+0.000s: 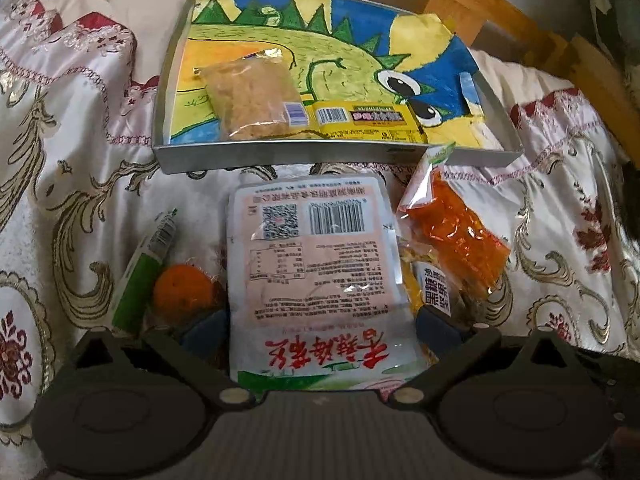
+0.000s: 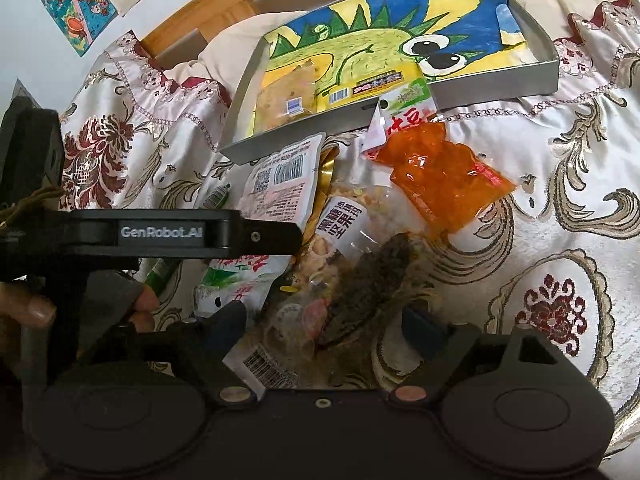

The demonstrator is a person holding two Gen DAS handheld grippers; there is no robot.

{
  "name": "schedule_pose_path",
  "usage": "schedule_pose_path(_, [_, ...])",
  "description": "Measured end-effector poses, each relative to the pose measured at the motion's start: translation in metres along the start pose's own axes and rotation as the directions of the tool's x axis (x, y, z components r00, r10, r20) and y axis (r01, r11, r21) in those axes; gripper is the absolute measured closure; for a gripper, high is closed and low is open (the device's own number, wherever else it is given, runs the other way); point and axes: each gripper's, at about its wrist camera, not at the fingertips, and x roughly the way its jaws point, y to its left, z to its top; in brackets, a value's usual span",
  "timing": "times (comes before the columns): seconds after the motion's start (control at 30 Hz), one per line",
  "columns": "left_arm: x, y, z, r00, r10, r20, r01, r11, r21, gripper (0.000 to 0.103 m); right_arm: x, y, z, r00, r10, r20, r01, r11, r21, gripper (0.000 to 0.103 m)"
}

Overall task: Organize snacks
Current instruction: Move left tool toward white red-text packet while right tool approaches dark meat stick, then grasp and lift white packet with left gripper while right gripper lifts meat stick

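Bedcover [image 1: 96, 184]: pale satin with gold scrolls and dark red flower medallions, spread under everything.
Pillow [image 1: 132, 4]: cream, plain, at the head of the bed, partly under the cover's red-trimmed edge.
Headboard [image 2: 224, 12]: light wooden slats and rail behind the pillow.
Wall drawings [image 2: 76, 4]: coloured children's pictures pinned on the white wall, beside the headboard; their subjects are hard to make out, perhaps cartoon figures.

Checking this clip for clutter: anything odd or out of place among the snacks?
Yes: a green pen lies among the loose packets on the cloth, beside the pink-white packet. The orange packet leans askew against the tray's front wall.
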Motion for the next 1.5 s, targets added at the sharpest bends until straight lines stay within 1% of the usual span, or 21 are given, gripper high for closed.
schedule_pose_path(0.3, [0.001,0.002,-0.003,1.000,-0.014,-0.004,0.014,1.000,0.019,0.001,0.003,0.004,0.000,1.000,-0.011,0.005,0.011,0.999,-0.035,0.015])
schedule_pose_path(0.37, [0.001,0.005,-0.004,1.000,-0.023,-0.010,0.023,1.000,0.002,0.001,0.005,0.003,0.000,1.000,-0.013,0.006,0.014,0.999,-0.035,0.015])
schedule_pose_path(0.43, [0.002,0.010,-0.004,0.999,-0.038,-0.015,0.037,0.998,-0.045,0.003,0.005,0.003,0.001,1.000,-0.015,0.009,0.015,0.999,-0.033,0.017])
schedule_pose_path(0.53, [0.001,0.015,-0.004,0.999,-0.049,-0.017,0.048,0.996,-0.079,0.004,0.004,0.002,0.000,1.000,-0.015,0.014,0.015,0.999,-0.028,0.021])
schedule_pose_path(0.6, [0.001,0.015,-0.004,0.999,-0.049,-0.015,0.047,0.996,-0.079,0.005,0.003,0.002,0.000,1.000,-0.010,0.014,0.011,1.000,-0.023,0.025])
schedule_pose_path(0.73, [0.001,0.015,-0.004,0.999,-0.048,-0.017,0.047,0.995,-0.083,0.005,0.002,0.003,-0.001,1.000,-0.002,0.013,0.002,1.000,-0.013,0.029])
schedule_pose_path(0.9, [-0.001,0.019,-0.002,0.998,-0.059,-0.019,0.056,0.992,-0.116,0.005,0.000,-0.001,0.000,1.000,0.028,0.008,-0.028,0.999,0.036,0.035])
schedule_pose_path(0.97, [-0.001,0.020,-0.002,0.998,-0.063,-0.020,0.059,0.990,-0.130,0.005,-0.001,-0.003,0.001,0.999,0.040,0.006,-0.041,0.997,0.058,0.035])
schedule_pose_path(1.0, [-0.001,0.021,-0.002,0.998,-0.066,-0.020,0.062,0.989,-0.137,0.005,0.000,-0.005,0.001,0.998,0.063,0.000,-0.062,0.995,0.082,0.032])
schedule_pose_path(1.1, [0.000,0.024,-0.001,0.997,-0.074,-0.021,0.069,0.984,-0.162,0.005,0.000,-0.016,0.002,0.991,0.130,0.011,-0.130,0.972,0.194,0.029])
schedule_pose_path(1.17, [0.000,0.025,-0.001,0.997,-0.075,-0.022,0.070,0.984,-0.165,0.005,0.000,-0.018,0.004,0.991,0.135,0.013,-0.135,0.968,0.212,0.030])
schedule_pose_path(1.27, [0.000,0.023,-0.001,0.997,-0.068,-0.023,0.064,0.986,-0.156,0.005,0.000,-0.016,0.005,0.992,0.125,0.009,-0.125,0.972,0.199,0.031])
schedule_pose_path(1.37, [-0.001,0.021,-0.001,0.998,-0.061,-0.024,0.056,0.988,-0.146,0.005,0.000,-0.014,0.004,0.994,0.111,0.007,-0.111,0.978,0.177,0.035])
schedule_pose_path(1.43, [-0.001,0.020,-0.001,0.998,-0.059,-0.024,0.055,0.988,-0.147,0.005,0.000,-0.013,0.004,0.995,0.098,0.009,-0.098,0.982,0.163,0.042])
schedule_pose_path(1.47, [-0.001,0.020,-0.001,0.998,-0.056,-0.024,0.051,0.988,-0.148,0.005,-0.001,-0.012,0.005,0.996,0.090,0.012,-0.091,0.984,0.154,0.052])
schedule_pose_path(1.5, [-0.001,0.021,-0.001,0.998,-0.056,-0.024,0.052,0.988,-0.149,0.005,-0.001,-0.012,0.005,0.996,0.086,0.015,-0.087,0.985,0.148,0.061])
